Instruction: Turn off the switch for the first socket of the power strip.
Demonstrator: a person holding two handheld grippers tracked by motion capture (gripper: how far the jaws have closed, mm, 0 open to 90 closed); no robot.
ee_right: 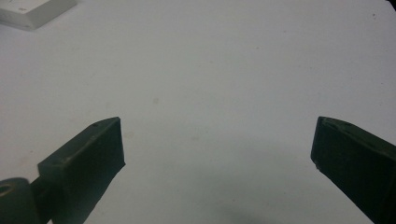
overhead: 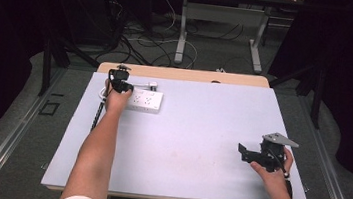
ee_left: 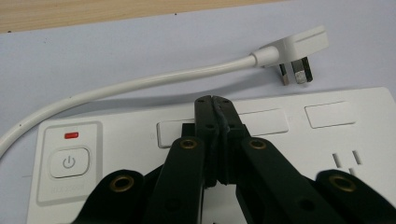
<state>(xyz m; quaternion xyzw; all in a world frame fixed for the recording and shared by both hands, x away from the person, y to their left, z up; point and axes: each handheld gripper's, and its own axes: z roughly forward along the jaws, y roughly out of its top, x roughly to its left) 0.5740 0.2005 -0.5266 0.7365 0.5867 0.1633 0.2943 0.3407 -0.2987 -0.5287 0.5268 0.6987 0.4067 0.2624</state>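
My left tongs (ee_left: pixel 215 100), closed and empty, hover over the power strip (ee_left: pixel 289 140), while my right tongs (ee_right: pixel 217 149) gape well apart from it.

High view: my table (overhead: pixel 196 132) evenly lit from above, room around it dark, picture soft and low in detail. Left view: power strip (ee_left: pixel 289 135) sharp and bright, faint shadow under its cord (ee_left: pixel 140 84). Right view: dimmer, greyish; my tongs (ee_right: pixel 217 154) blurred, soft shadow below.
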